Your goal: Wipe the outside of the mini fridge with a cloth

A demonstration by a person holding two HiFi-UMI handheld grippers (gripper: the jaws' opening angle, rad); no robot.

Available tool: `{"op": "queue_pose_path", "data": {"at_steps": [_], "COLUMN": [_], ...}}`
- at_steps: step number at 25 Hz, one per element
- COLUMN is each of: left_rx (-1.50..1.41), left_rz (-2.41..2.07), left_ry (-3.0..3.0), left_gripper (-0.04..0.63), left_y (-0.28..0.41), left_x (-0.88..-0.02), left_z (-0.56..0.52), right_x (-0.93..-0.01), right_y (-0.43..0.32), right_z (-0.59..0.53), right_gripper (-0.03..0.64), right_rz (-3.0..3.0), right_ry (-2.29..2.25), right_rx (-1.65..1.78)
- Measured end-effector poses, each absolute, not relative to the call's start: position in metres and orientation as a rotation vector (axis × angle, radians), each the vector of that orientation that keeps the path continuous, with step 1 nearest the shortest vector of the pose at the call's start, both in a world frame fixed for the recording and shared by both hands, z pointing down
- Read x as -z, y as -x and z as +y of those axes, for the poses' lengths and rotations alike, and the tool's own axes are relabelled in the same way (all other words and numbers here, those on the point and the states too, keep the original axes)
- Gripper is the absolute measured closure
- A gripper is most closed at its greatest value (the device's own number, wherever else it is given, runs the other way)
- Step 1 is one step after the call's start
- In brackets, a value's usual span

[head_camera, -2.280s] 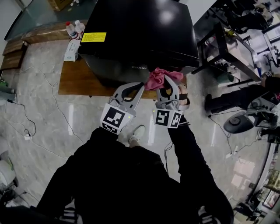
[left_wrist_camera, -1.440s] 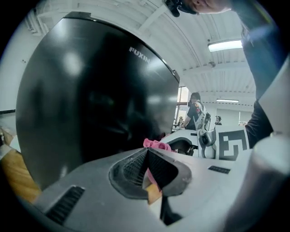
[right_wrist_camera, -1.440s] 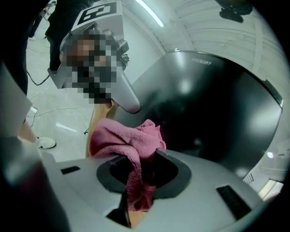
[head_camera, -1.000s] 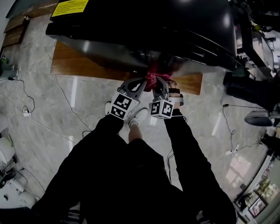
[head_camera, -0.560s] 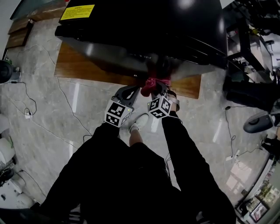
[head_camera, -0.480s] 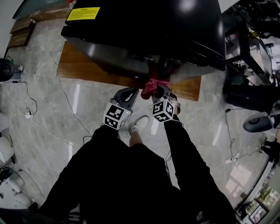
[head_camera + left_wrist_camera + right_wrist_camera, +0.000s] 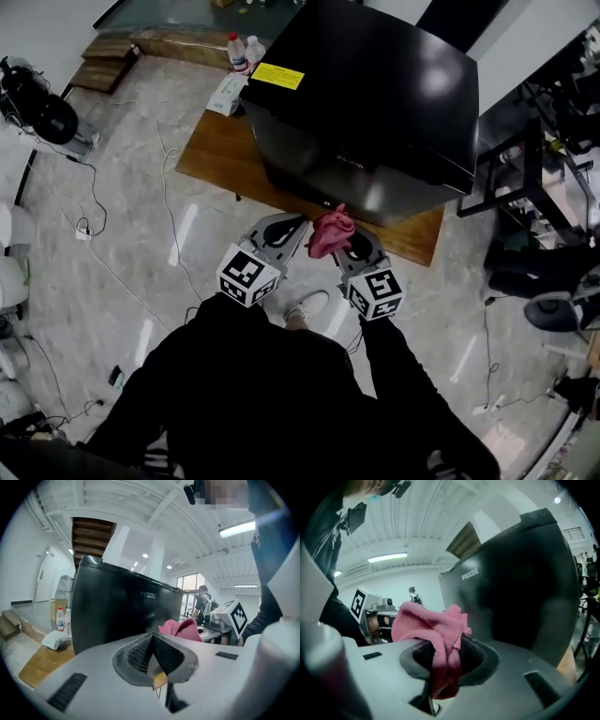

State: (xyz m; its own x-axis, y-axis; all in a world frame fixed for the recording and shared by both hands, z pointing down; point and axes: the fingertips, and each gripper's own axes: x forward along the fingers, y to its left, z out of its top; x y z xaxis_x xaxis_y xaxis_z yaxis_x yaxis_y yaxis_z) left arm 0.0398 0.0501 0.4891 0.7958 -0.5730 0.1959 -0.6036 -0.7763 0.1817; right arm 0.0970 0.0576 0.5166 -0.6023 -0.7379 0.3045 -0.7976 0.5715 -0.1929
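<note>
The black mini fridge [image 7: 375, 94] stands on a low wooden platform [image 7: 216, 155]. A crumpled pink cloth [image 7: 330, 232] is clamped in my right gripper [image 7: 342, 240], a short way in front of the fridge's lower front face. In the right gripper view the cloth [image 7: 431, 625] bulges out of the shut jaws, with the fridge door [image 7: 520, 588] behind it. My left gripper [image 7: 292, 225] hangs just left of the cloth, shut on nothing. In the left gripper view its pads meet in a line, and the fridge [image 7: 117, 606] and the cloth [image 7: 180, 629] lie beyond.
Two bottles [image 7: 239, 47] and a white pack [image 7: 225, 94] sit at the platform's far left end. Cables [image 7: 169, 187] trail over the marble floor. A black metal frame [image 7: 511, 169] stands right of the fridge. A shoe [image 7: 305, 305] is below the grippers.
The right gripper has drawn the pink cloth back from the fridge's lower front, where it was pressed before. The head view has risen, and the left gripper stays beside it.
</note>
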Motion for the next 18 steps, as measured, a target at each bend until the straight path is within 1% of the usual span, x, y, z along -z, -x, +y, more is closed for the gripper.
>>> {"op": "queue_pose_path", "data": {"at_steps": [4, 8, 14, 18], "left_rx": [-0.174, -0.128, -0.084, -0.065], "left_rz": [-0.945, -0.947, -0.955, -0.955], "left_ry": [-2.774, -2.787, -2.810, -2.844], "left_gripper": [0.591, 0.591, 0.591, 0.591], "left_y": [-0.007, 0.046, 0.138, 0.219], "left_x": [-0.457, -0.437, -0.416, -0.406], "left_z": [0.055, 0.056, 0.033, 0.015], "right_x": [-0.488, -0.464, -0.435, -0.420], "right_y": [-0.049, 0.007, 0.092, 0.171], "right_z": [0.068, 0.068, 0.044, 0.026], "right_gripper": [0.514, 0.516, 0.517, 0.518], "right_rz": [-2.695, -2.740, -2.743, -2.756], "right_ry": [-1.291, -1.306, -1.331, -1.371], "right_rx": [-0.439, -0.406, -0.307, -0.280]}}
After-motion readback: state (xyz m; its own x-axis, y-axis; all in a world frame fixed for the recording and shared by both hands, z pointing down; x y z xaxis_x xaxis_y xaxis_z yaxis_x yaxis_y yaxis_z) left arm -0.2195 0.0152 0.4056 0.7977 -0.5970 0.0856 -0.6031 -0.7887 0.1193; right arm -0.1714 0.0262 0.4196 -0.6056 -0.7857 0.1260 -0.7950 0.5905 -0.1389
